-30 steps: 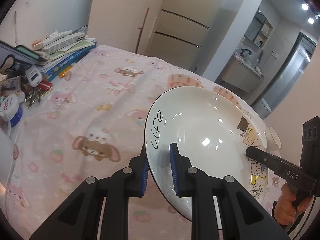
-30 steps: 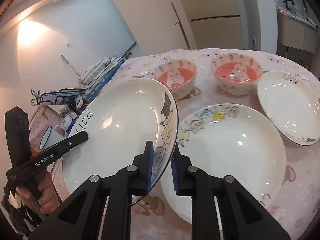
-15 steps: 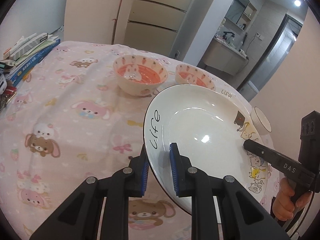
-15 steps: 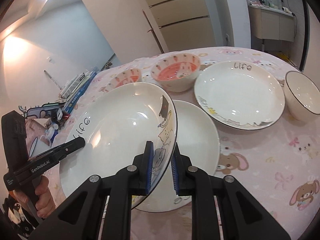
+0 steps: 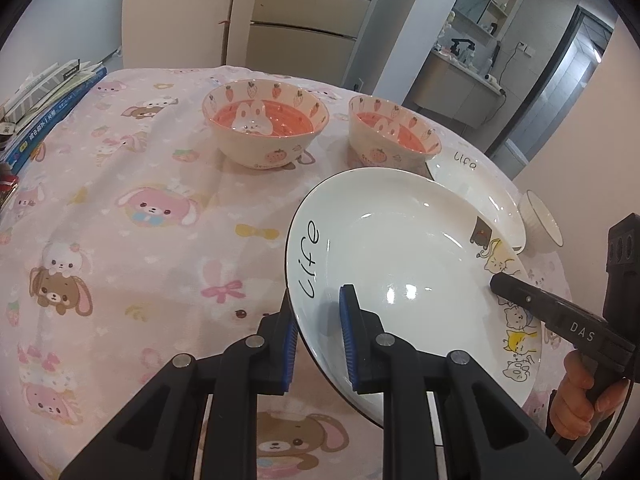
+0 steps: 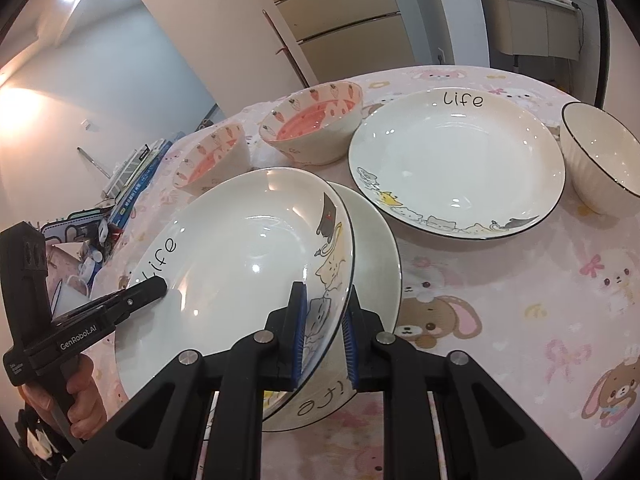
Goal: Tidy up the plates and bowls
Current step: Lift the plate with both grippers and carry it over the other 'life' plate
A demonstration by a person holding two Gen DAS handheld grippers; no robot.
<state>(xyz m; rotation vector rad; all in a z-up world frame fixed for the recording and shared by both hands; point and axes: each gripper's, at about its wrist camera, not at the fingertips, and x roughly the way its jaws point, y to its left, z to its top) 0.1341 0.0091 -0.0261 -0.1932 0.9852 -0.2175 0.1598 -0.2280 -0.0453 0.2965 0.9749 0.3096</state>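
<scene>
A white deep plate (image 5: 400, 264) lettered "life", with cartoon cats on its rim, hangs tilted above the table. My left gripper (image 5: 318, 304) is shut on its lettered rim, and my right gripper (image 6: 324, 304) is shut on the opposite cat-printed rim. Each gripper shows in the other's view: the right gripper (image 5: 498, 282) and the left gripper (image 6: 160, 284). The held plate (image 6: 240, 264) partly covers a matching plate (image 6: 376, 248) lying on the table. Whether the two plates touch I cannot tell.
A third "life" plate (image 6: 460, 160) lies further back, with a white ribbed bowl (image 6: 600, 156) to its right. Two pink strawberry bowls (image 5: 264, 128) (image 5: 392, 136) stand behind. Books (image 5: 48, 104) are stacked at the left edge of the pink cartoon tablecloth (image 5: 140, 220).
Both grippers have carried the plate across the table and lower, so it now hangs over the plate lying there. The pink bowls and the white bowl have come into view.
</scene>
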